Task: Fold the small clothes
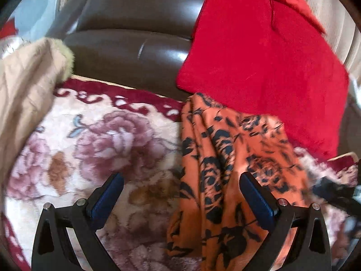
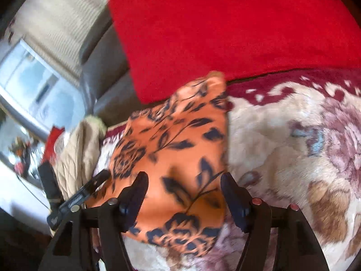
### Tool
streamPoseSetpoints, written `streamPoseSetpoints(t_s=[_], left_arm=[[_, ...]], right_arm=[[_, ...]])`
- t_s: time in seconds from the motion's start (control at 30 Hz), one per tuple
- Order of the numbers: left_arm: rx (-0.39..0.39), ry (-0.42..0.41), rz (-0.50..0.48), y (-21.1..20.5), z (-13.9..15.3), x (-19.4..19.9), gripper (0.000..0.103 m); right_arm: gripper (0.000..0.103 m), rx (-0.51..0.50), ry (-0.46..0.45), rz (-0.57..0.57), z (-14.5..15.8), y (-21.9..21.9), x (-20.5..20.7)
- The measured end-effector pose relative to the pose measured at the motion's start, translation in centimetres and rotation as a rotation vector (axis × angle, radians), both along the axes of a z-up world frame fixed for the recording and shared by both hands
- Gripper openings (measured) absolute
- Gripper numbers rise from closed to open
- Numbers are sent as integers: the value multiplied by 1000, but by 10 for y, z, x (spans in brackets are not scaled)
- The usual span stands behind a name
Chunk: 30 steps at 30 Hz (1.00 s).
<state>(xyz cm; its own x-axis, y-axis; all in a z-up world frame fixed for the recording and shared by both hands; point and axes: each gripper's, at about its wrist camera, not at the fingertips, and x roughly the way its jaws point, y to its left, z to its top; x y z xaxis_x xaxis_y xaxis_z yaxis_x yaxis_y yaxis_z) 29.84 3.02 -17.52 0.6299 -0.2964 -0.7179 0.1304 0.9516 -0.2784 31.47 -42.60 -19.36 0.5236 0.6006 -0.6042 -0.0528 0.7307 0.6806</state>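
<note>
An orange garment with a black flower print (image 1: 225,169) lies bunched on a floral blanket (image 1: 101,149). My left gripper (image 1: 181,186) is open above it, its right finger over the cloth and its left finger over the blanket. In the right wrist view the same garment (image 2: 171,140) lies between and ahead of my right gripper's (image 2: 183,183) open fingers, which hold nothing. The left gripper (image 2: 76,198) shows at that view's left edge.
A red pillow (image 1: 266,63) leans on the brown leather sofa back (image 1: 135,38) just behind the garment; it also shows in the right wrist view (image 2: 225,33). A beige garment (image 1: 24,94) lies at the left. Curtains and a window (image 2: 38,74) lie beyond.
</note>
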Motion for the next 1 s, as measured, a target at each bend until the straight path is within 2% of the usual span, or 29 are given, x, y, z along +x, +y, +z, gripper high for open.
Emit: streamPoseSetpoints(t_s=[0.1, 0.23, 0.33, 0.47, 0.53, 0.77, 0.9, 0.97, 1.0], left_arm=[[-165, 31, -33, 12, -1, 9, 103], [-277, 85, -59, 15, -11, 20, 103], [-322, 147, -97, 8, -20, 27, 103], [-321, 210, -71, 4, -31, 35, 103], [-286, 240, -61, -1, -37, 38, 103], [-246, 254, -66, -15, -40, 44, 103], [-265, 245, -86, -20, -41, 47, 102], [-259, 234, -94, -30, -44, 51, 102], [-254, 224, -103, -33, -45, 50, 98]], right_arm=[[73, 78, 55, -6, -19, -13, 12], [75, 175, 126, 4, -46, -23, 25], [77, 185, 110, 24, -47, -20, 30], [79, 164, 108, 80, -48, -10, 38], [79, 149, 104, 103, -48, -3, 42], [79, 115, 108, 143, -51, 24, 61], [77, 153, 113, 126, -57, 27, 69], [74, 151, 105, 122, -57, 30, 71], [71, 147, 104, 117, -58, 31, 70]])
